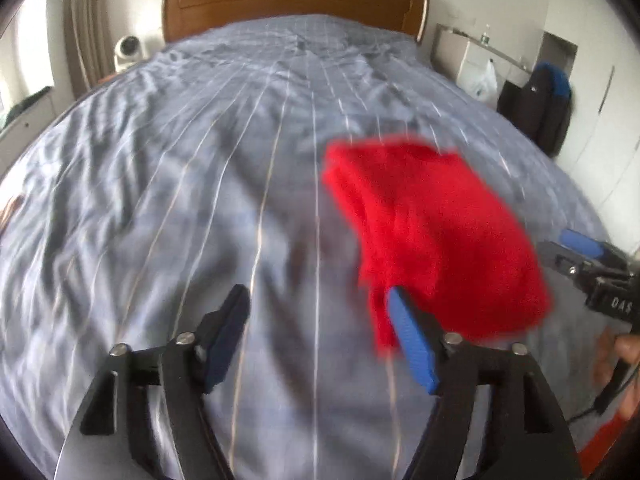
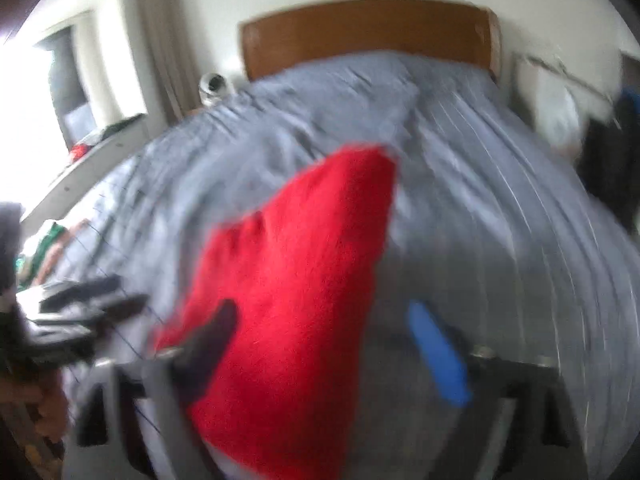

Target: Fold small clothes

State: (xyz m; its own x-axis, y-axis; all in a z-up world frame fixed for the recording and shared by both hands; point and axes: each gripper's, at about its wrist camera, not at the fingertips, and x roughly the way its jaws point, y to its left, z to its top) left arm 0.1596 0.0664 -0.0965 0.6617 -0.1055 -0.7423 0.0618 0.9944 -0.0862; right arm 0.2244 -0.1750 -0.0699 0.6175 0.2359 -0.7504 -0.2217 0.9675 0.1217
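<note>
**Red Garment Laid on the Bed, Both Grippers Spread**

The red garment (image 1: 432, 240) is seen right of centre in the left wrist view, lying on the grey striped bed cover (image 1: 200, 200). It appears bunched or partly doubled over; the blur prevents the number of layers from being determined.

The left gripper (image 1: 320, 340) is shown at the bottom of its frame with the fingers (image 1: 412, 340) spread wide and nothing held between them. The blue finger lies against, or just in front of, the near left edge of the garment; contact cannot be confirmed. This placement is judged to be an approach to that edge.

The right gripper (image 2: 320, 344) is shown at the bottom of the right wrist view, its fingers (image 2: 438, 356) likewise apart. The garment fills the lower centre of that frame and is overlapped by the dark finger at lower left; whether cloth lies between the fingers cannot be told. In the left wrist view this gripper appears at the right edge, just beside the garment.

A wooden headboard (image 1: 296, 0) is seen at the top of both frames.
</note>
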